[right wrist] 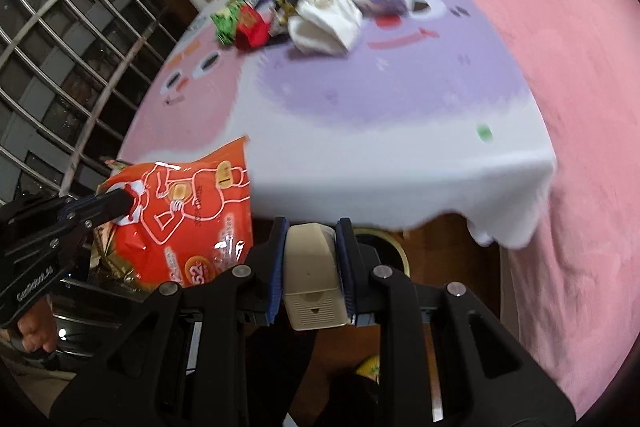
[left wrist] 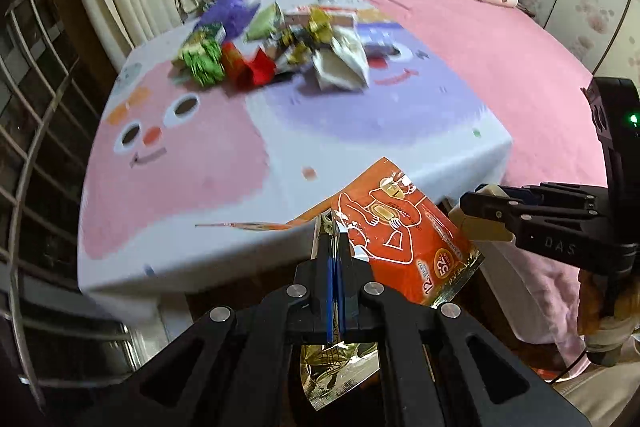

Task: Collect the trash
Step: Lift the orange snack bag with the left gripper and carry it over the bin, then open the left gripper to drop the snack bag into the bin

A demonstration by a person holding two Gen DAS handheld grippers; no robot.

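Observation:
My left gripper is shut on an orange foil wrapper with a white cartoon figure, held off the near edge of the table; the wrapper also shows in the right wrist view. My right gripper is shut on a small beige plastic box, held below the table's near edge; it shows at right in the left wrist view. A pile of trash wrappers lies at the table's far side, green, red, purple, gold and white; it also shows in the right wrist view.
The table carries a pink, purple and white cartoon cloth. A pink bed with pillows and plush toys stands right of it. A metal window grille is at left. A dark bin rim shows under the table edge.

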